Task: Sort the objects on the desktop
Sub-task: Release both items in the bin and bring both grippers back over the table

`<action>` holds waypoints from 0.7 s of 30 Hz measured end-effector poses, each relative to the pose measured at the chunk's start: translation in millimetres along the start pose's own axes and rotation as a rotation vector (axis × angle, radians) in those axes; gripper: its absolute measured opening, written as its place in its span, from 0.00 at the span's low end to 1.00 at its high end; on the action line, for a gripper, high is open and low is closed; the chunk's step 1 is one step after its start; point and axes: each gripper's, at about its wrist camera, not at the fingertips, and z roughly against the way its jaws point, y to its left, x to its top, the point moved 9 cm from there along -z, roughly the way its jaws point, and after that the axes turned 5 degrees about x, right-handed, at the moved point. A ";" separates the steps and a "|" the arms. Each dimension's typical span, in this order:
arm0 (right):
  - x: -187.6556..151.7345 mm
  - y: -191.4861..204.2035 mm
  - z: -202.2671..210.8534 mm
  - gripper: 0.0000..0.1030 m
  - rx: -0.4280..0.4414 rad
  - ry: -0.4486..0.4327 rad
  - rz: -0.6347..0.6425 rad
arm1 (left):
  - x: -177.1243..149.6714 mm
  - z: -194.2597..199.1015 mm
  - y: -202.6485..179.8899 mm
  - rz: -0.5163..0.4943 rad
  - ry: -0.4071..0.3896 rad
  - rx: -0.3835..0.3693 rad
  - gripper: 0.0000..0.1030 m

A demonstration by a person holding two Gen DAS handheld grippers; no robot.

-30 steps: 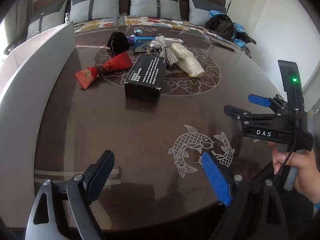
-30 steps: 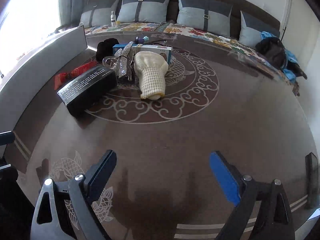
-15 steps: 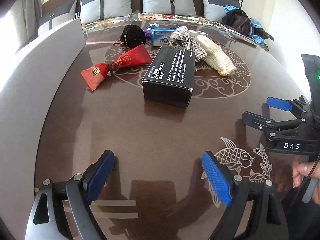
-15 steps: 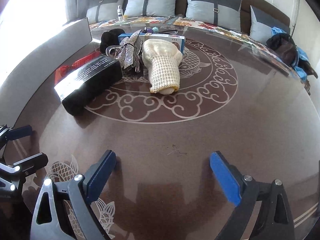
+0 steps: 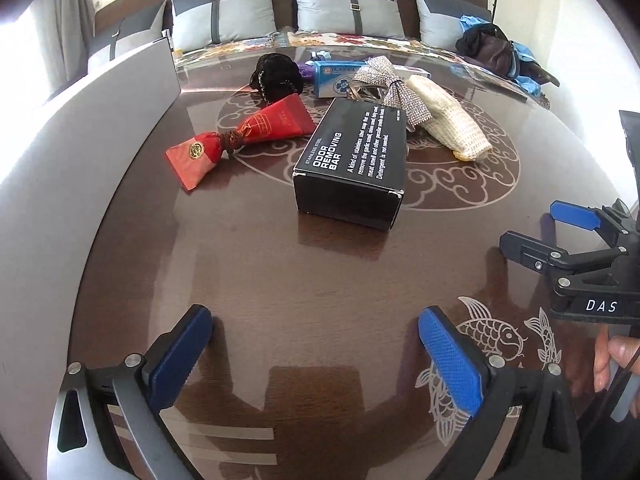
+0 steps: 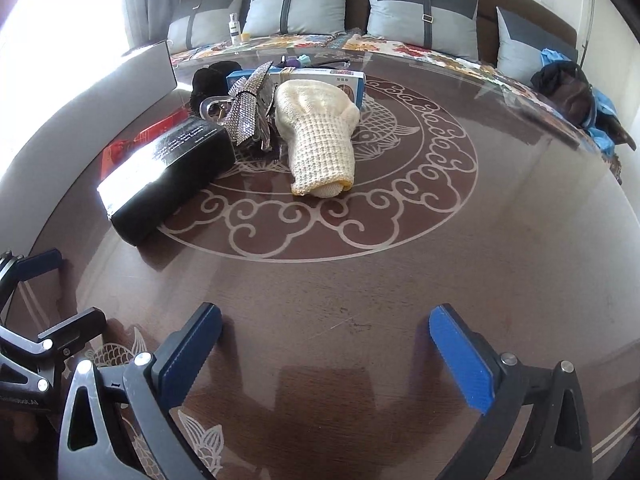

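Well, nothing is sorted yet: I judge this as the approach step, with both my tools hovering low over the near edge of the dark wooden table (image 5: 256, 280) and the pile well ahead of them.

Going from the left, a grey panel (image 5: 80, 152) stands along the table's edge. Next comes the red pouch (image 5: 244, 136), lying flat and tied at its middle, just beside the black box (image 5: 352, 160), which is the nearest item to me. Behind them sit a black fuzzy thing (image 5: 276, 76) and a blue carton (image 5: 340, 78), then a sparkly silver bow (image 5: 394, 84) whose tail lies against the box's far corner, and last the cream knitted mitt (image 6: 318, 136), lying apart on the right of the cluster.

My left gripper (image 5: 316, 356) has its jaws spread wide with only bare table between them; they have just been opening. My right gripper (image 6: 326, 352) is the same, just opened out and with nothing between the pads.

The next move, as I see it, calls for picking one target. The box is the closest for the left tool, and it is broad, so I would need the jaws fully wide and square across its narrower sides. The mitt suits the right tool; being soft, it should take a pinch from above.
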 end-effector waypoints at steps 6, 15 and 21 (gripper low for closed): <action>0.2 -0.4 0.1 1.00 0.000 -0.001 -0.001 | 0.8 1.1 0.0 0.006 -0.034 0.004 1.00; 0.1 -0.4 0.2 1.00 0.001 -0.001 0.000 | 1.1 2.3 0.0 0.007 -0.057 -0.002 1.00; 0.1 -0.5 0.3 1.00 0.001 -0.001 -0.001 | 1.0 2.5 0.6 0.010 -0.066 0.000 1.00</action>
